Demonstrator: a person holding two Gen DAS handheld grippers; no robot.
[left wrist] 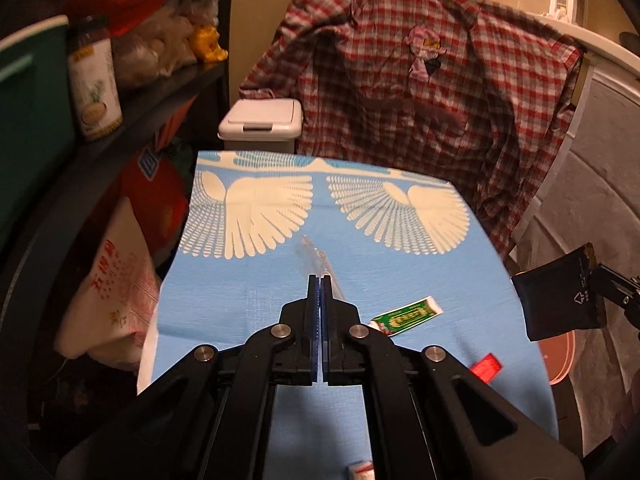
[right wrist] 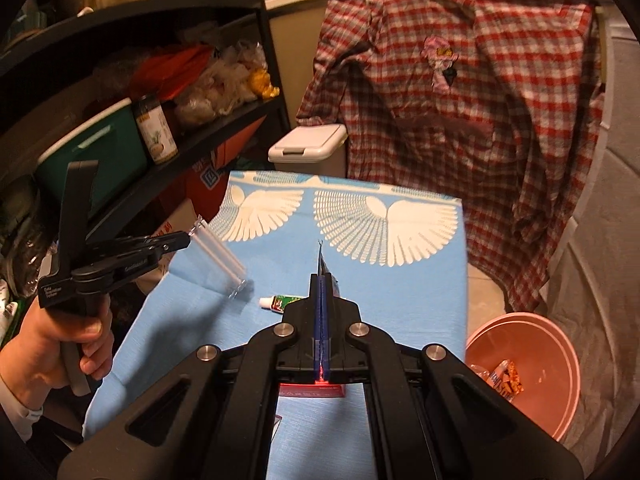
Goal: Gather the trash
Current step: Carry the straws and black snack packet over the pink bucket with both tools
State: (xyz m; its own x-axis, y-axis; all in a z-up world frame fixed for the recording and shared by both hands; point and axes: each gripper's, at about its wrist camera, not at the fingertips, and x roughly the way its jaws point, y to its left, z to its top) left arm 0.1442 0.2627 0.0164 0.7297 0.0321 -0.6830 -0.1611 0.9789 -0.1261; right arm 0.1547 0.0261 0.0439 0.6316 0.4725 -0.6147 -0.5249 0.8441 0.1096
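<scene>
My left gripper [left wrist: 319, 280] is shut on a clear plastic wrapper [left wrist: 316, 258] and holds it above the blue-clothed table [left wrist: 248, 300]; the wrapper shows fully in the right wrist view [right wrist: 220, 262]. My right gripper [right wrist: 321, 278] is shut on a black snack packet [right wrist: 326, 268], also seen edge-on to the right in the left wrist view [left wrist: 560, 294]. A small green-and-white tube [left wrist: 406, 315] lies on the cloth, as does a red wrapper [left wrist: 486, 368]. A pink basin [right wrist: 524, 372] on the floor at right holds several wrappers.
A white lidded bin [left wrist: 260, 124] stands behind the table. A plaid shirt [left wrist: 420, 100] hangs at the back right. Dark shelves [right wrist: 132, 148] with jars, bags and a green box line the left. A small white packet [left wrist: 362, 470] lies at the near edge.
</scene>
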